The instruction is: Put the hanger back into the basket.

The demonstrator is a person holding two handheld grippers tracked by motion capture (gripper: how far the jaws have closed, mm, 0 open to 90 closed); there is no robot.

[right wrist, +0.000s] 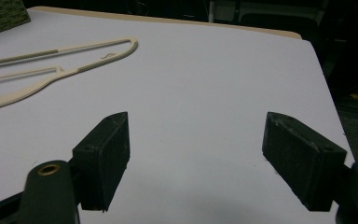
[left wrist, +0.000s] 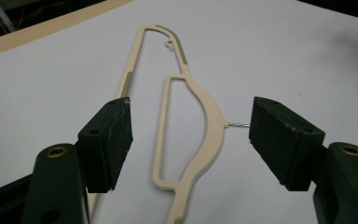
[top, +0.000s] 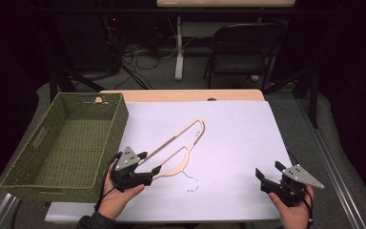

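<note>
the cream plastic clothes hanger with a thin wire hook (top: 178, 145) lies flat on the white sheet covering the table (top: 238, 138), near the middle of the sheet and running from about 7 o'clock up toward 1 o'clock in the high view, its hook pointing toward 6 o'clock, at the person's edge. the left gripper (top: 148, 162) hovers over the hanger's near end with its jaws spread wide; in the left gripper view the hanger's curved shoulder (left wrist: 205, 121) sits between the two black pads (left wrist: 109, 140), and neither pad presses on it as far as can be seen. so the grasp looks lined up but not yet made. the right gripper (top: 269, 172) rests at about 4 o'clock on the sheet, well apart from the hanger, its jaws also parted and holding nothing. the green woven rectangular basket (top: 38, 138) stands at 9 o'clock, just beside the left gripper, and its inside looks bare. judging from this, the work is at its start: if the hanger is meant for the basket, closing on it, lifting and carrying it over are all left to do.
</note>
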